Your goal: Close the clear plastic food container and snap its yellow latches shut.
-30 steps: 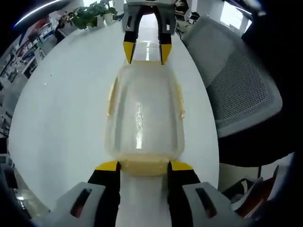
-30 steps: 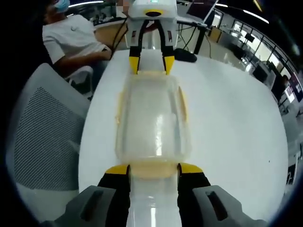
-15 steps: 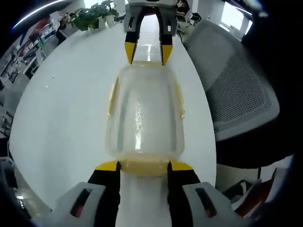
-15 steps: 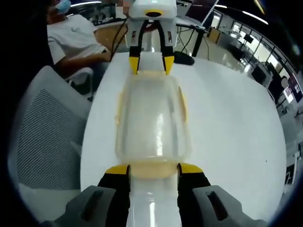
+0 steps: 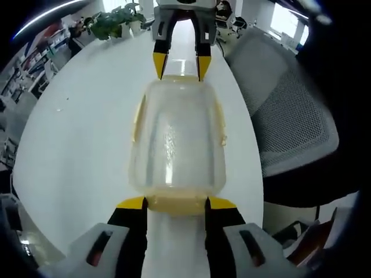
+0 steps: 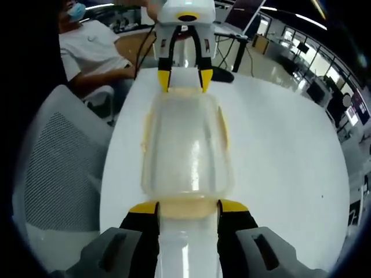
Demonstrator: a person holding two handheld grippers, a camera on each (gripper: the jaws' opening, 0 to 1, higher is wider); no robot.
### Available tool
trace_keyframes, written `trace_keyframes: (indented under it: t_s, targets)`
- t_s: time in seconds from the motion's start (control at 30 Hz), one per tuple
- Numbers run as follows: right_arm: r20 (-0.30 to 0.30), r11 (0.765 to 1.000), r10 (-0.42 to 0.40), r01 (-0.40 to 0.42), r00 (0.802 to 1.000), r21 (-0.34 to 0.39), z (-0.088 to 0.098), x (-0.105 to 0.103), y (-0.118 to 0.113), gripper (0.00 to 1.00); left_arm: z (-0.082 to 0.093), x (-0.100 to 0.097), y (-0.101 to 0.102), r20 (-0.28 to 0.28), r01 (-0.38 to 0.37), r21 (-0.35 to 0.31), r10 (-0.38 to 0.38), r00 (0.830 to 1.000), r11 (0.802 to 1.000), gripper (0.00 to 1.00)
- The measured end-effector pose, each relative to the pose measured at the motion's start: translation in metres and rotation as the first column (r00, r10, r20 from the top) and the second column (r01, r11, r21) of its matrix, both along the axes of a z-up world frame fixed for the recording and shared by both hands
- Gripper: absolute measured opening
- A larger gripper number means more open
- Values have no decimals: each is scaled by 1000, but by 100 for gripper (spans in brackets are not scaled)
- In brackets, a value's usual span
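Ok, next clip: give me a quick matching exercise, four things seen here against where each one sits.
Things:
1. clear plastic food container
2. grey mesh chair
3. potted plant
4. left gripper

Places:
A. beside the white table
B. at the table's far end in the left gripper view
C. jaws either side of the container's near yellow end latch
D. on the table between both grippers

Pairs: 1-D, 2-A, 3-B, 4-C

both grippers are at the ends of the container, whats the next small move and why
Probably press both end latches in at once. In the left gripper view the left gripper straddles the near yellow latch of the clear container, and the right gripper straddles the far one. The lid looks seated on the white table; whether the side latches are snapped is unclear.
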State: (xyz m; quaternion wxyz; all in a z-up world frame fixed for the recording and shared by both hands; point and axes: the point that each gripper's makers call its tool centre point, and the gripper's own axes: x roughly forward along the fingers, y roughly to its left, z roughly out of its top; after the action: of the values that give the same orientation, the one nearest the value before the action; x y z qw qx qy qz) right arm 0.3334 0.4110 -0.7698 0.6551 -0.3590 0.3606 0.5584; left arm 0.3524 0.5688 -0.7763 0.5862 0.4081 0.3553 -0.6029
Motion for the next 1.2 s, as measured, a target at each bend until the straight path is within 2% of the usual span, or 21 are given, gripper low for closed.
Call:
trace_keyframes:
  t_s: [0.33, 1.2]
  targets:
    - [5, 1000, 15, -15, 1000, -11, 2, 0, -11, 37, 3, -2, -10, -5, -6, -5, 6, 1000, 1000, 37]
    - [12, 999, 28, -28, 1000, -27, 11, -5, -55, 37, 11, -9, -53, -3, -28, -13, 28, 1000, 1000, 37]
